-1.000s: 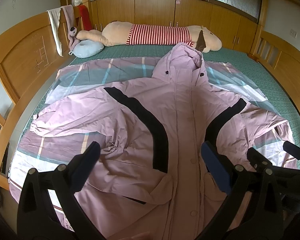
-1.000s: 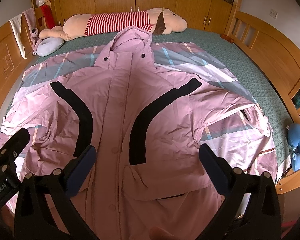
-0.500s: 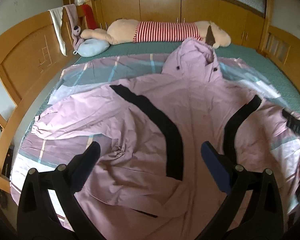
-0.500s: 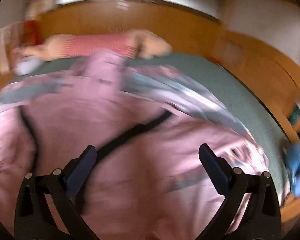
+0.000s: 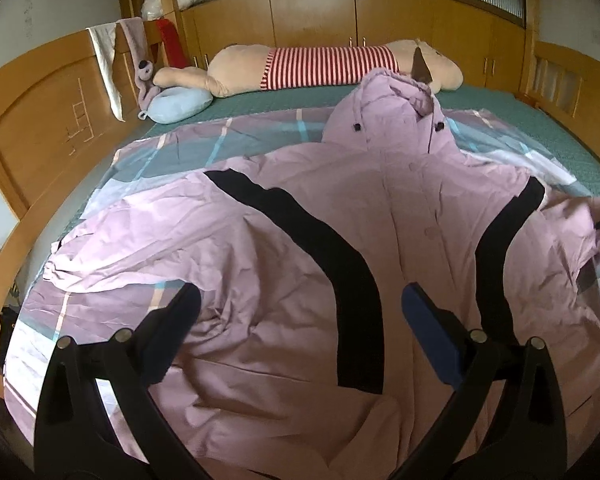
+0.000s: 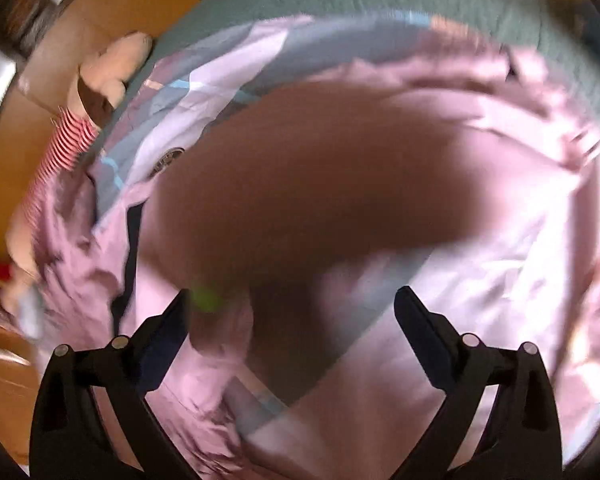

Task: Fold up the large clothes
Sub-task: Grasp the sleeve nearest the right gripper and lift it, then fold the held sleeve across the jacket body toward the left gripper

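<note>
Pink jacket [image 5: 300, 240] is seen spread front-up across a plaid quilt [image 5: 172, 152] on the green-covered bed [image 5: 540, 128], hood toward the striped plush toy [image 5: 324, 66].

The left gripper [image 5: 300, 316] is held above the jacket's lower front with its fingers spread wide and nothing between them; bare quilt is left beyond the jacket's sleeve edge toward the wooden bed frame [image 5: 28, 128], and open green cover is seen between the hood and the toy. The right gripper [image 6: 292, 312] is shown with fingers parted over the jacket's far sleeve, in a heavily blurred view; whether cloth is touched cannot be told.
</note>
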### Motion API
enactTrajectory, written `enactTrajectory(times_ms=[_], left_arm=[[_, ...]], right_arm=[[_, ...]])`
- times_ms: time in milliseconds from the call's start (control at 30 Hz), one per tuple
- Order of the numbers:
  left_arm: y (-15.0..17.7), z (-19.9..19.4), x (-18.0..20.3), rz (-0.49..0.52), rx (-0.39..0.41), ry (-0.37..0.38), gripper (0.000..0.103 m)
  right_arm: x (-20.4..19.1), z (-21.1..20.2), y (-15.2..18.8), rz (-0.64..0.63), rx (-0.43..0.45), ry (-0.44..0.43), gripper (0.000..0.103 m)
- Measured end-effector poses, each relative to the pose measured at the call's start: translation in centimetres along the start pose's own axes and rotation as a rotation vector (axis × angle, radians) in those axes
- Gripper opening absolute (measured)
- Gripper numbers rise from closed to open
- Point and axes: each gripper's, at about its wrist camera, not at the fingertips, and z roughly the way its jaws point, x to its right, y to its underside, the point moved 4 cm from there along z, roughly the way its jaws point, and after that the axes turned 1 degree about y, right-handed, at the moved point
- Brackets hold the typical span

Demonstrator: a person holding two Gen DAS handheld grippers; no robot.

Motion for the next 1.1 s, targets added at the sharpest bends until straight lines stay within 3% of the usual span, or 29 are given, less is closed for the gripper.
enactTrajectory(times_ms=[100, 167, 200, 233, 300, 367, 467, 500, 600, 667, 733, 767, 867, 900, 933, 1000, 1067, 1100], left_arm=[[0.5, 0.9, 0.4, 0.008, -0.041, 0.009, 0.101], [0.6, 1.1, 0.7, 0.001, -0.054, 0.034, 0.101], [0.6, 1.0, 0.7, -0.002, -0.055, 0.044, 0.101], [0.7, 1.0, 0.8, -0.004, -0.054, 0.047, 0.101], [0.7, 0.9, 0.9, 0.0, -0.053, 0.046, 0.101], [0.8, 1.0, 0.9, -0.002, -0.058, 0.046, 0.101], [1.0, 1.4, 0.8, -0.022, -0.084, 0.063, 0.101], [1.1, 1.5, 0.8, -0.034, -0.096, 0.076, 0.101], [1.4, 2.4, 0.3, -0.091, -0.148, 0.126, 0.101], [1.7, 3.0, -0.1, -0.136, -0.17, 0.151, 0.101], [1.7, 3.2, -0.6, -0.179, -0.175, 0.16, 0.101], [1.7, 3.1, -1.0, -0.197, -0.172, 0.159, 0.101], [1.3, 2.9, -1.7, -0.199, -0.158, 0.13, 0.101], [1.3, 2.8, -2.0, -0.2, -0.155, 0.124, 0.101], [1.2, 2.7, -2.3, -0.204, -0.152, 0.117, 0.101], [1.1, 2.7, -2.8, -0.221, -0.15, 0.113, 0.101], [1.1, 2.7, -2.8, -0.227, -0.156, 0.126, 0.101], [1.1, 2.6, -2.8, -0.225, -0.158, 0.13, 0.101]], right_arm=[[0.5, 1.1, -0.2, 0.086, -0.04, -0.116, 0.098], [0.4, 1.9, -0.3, 0.14, -0.064, -0.177, 0.089], [0.2, 2.0, -0.2, 0.148, -0.071, -0.198, 0.071], [-0.2, 2.0, -0.2, 0.139, -0.071, -0.226, 0.043], [-1.5, 1.5, -0.3, 0.083, -0.051, -0.245, 0.017], [-3.4, -0.3, -0.6, -0.007, 0.053, -0.199, 0.01], [-7.0, -4.8, -0.1, -0.193, 0.3, -0.106, 0.005], [-8.3, -6.1, 0.1, -0.251, 0.379, -0.059, 0.005], [-13.6, -9.1, 3.8, -0.49, 0.569, -0.024, 0.005], [-17.4, -10.0, 8.1, -0.743, 0.685, -0.022, 0.005], [-21.7, -9.0, 15.5, -1.092, 0.742, -0.031, 0.005], [-23.3, -7.8, 19.1, -1.25, 0.718, -0.036, 0.005], [-25.2, -1.9, 28.8, -1.627, 0.499, -0.007, 0.005], [-25.1, -0.2, 30.4, -1.689, 0.445, 0.028, 0.015], [-24.6, 1.5, 31.9, -1.755, 0.369, 0.075, 0.038], [-23.7, 3.2, 33.4, -1.813, 0.266, 0.15, 0.062], [-23.9, 2.6, 33.6, -1.768, 0.206, 0.143, 0.064], [-24.4, 1.5, 33.1, -1.709, 0.139, 0.079, 0.067]])
